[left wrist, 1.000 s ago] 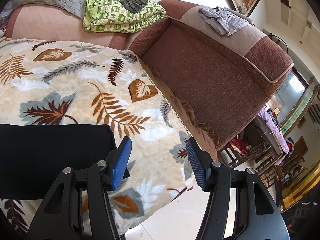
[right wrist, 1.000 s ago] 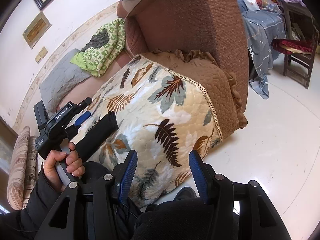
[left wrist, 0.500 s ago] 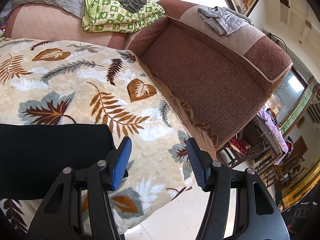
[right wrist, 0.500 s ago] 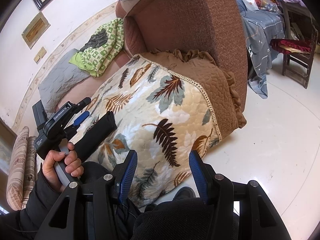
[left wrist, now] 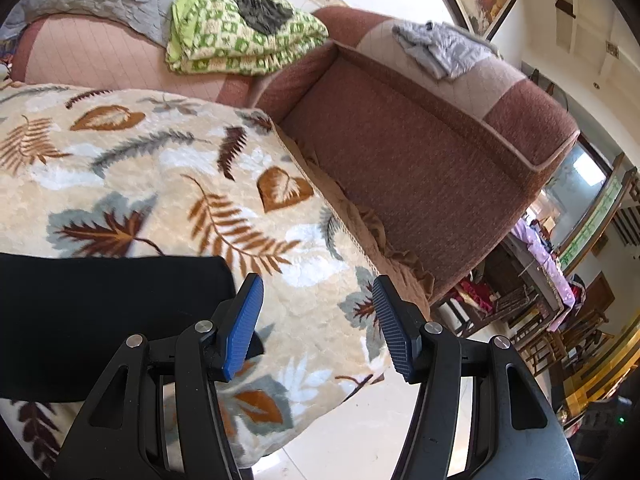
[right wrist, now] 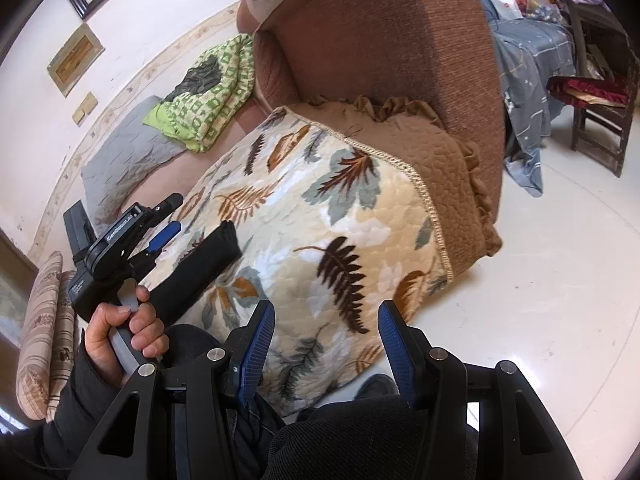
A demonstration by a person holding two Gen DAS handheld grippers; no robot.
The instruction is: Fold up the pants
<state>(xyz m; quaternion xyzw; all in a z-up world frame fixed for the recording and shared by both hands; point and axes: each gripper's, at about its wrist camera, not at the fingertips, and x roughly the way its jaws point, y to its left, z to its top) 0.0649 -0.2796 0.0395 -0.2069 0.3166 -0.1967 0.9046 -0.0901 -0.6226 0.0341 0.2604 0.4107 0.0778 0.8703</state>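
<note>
pants (left wrist: 108, 316) black, flat rectangle on plush leaf-print blanket (left wrist: 168, 184), both tools spread

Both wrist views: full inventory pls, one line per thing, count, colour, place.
Pants: 1, black, folded, on the leaf blanket's near-left part.
Leaf blanket: 1, cream with brown and grey leaves, over the sofa seat.
Sofa: 1, reddish brown, behind and beside the blanket.
Green quilt: 1, green and white, folded, far end of the sofa.
Grey cloth: 1, crumpled on the armrest top.
Wooden chair: 1, dark, on the floor at right.
Left gripper: black, blue pads, open, at the pants' edge.
Right gripper: same, open, empty.
</note>
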